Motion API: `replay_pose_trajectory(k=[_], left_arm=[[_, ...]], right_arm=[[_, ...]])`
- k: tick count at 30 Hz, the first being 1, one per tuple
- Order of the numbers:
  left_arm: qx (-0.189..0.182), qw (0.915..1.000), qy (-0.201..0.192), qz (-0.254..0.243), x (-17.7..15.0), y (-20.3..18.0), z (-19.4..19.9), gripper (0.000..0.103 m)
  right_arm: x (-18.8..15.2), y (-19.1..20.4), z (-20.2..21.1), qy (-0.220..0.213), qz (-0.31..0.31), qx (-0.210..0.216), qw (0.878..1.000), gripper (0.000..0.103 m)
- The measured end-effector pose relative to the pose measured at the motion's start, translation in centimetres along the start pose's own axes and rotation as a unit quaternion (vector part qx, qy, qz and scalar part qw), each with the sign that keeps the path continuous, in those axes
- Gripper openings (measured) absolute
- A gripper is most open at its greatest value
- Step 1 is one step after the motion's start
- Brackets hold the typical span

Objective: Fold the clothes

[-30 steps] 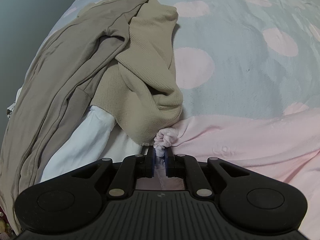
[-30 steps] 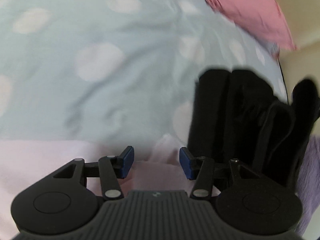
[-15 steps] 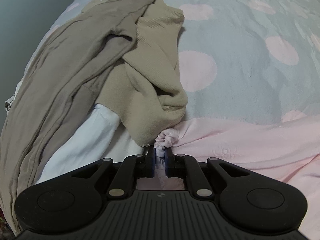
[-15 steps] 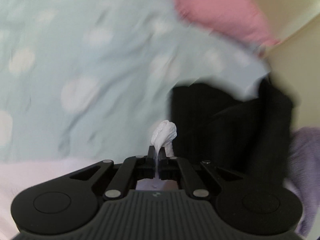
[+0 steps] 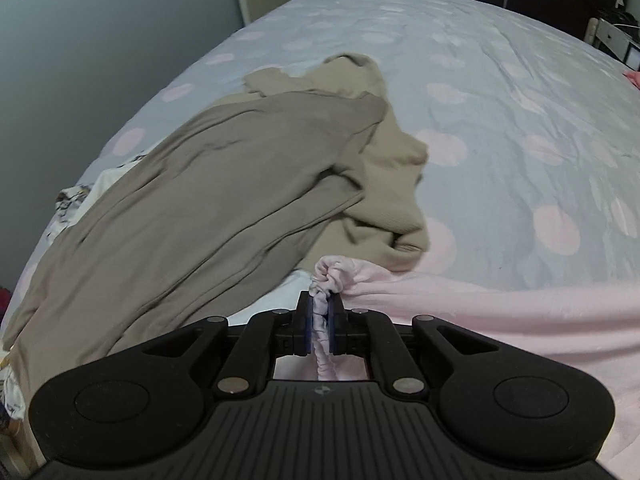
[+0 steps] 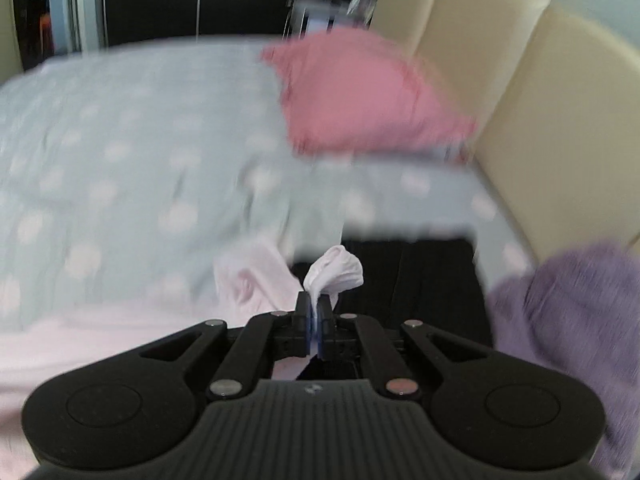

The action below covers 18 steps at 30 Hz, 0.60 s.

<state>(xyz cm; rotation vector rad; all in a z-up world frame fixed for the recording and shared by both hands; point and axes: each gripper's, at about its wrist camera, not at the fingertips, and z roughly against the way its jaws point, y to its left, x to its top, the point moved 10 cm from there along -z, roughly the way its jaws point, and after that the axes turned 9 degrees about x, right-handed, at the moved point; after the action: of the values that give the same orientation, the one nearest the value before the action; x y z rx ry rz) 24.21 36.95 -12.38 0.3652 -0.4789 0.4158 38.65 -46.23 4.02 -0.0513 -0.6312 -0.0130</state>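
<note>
A pale pink garment lies stretched across the near part of the bed. My left gripper is shut on a bunched corner of it, and a knot of pink cloth pokes out past the fingertips. In the right wrist view my right gripper is shut on another bunched corner of the pink garment, lifted above the bed; the rest of the cloth trails off to the lower left. This view is blurred by motion.
A heap of beige and taupe clothes lies left of the pink garment, over something white. Folded black clothes lie under the right gripper, a purple fuzzy item to their right. A pink pillow rests against the cream headboard. Bedspread is dotted grey-blue.
The right gripper closed on a corner of the pink garment and rose with it, tilting up toward the headboard. The left gripper kept its grip and lifted, showing more of the bed.
</note>
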Motion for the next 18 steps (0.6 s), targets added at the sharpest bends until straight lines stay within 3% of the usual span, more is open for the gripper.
replay_pose_trajectory(k=[2, 7, 10, 14, 18], left_arm=[[0.006, 1.0000, 0.004, -0.002, -0.5, 0.4, 0.1, 0.005], [0.018, 0.9997, 0.006, -0.018, -1.2, 0.6, 0.4, 0.005], [0.025, 0.9993, 0.005, -0.026, -1.4, 0.4, 0.6, 0.005], [0.030, 0.9991, 0.008, -0.031, -1.2, 0.2, 0.4, 0.005], [0.029, 0.9989, 0.014, -0.033, -1.3, 0.2, -0.1, 0.005]], right_arm=[[-3.6, 0.1, -2.2, 0.047, 0.006, 0.003, 0.999, 0.007], [-8.1, 1.4, -2.7, 0.090, 0.050, 0.010, 0.995, 0.014], [-8.1, 2.6, -2.0, 0.082, 0.080, 0.018, 0.993, 0.019], [-7.1, 5.2, -1.3, 0.067, 0.149, 0.015, 0.986, 0.034], [-5.4, 6.9, -1.1, 0.051, 0.201, 0.005, 0.978, 0.038]])
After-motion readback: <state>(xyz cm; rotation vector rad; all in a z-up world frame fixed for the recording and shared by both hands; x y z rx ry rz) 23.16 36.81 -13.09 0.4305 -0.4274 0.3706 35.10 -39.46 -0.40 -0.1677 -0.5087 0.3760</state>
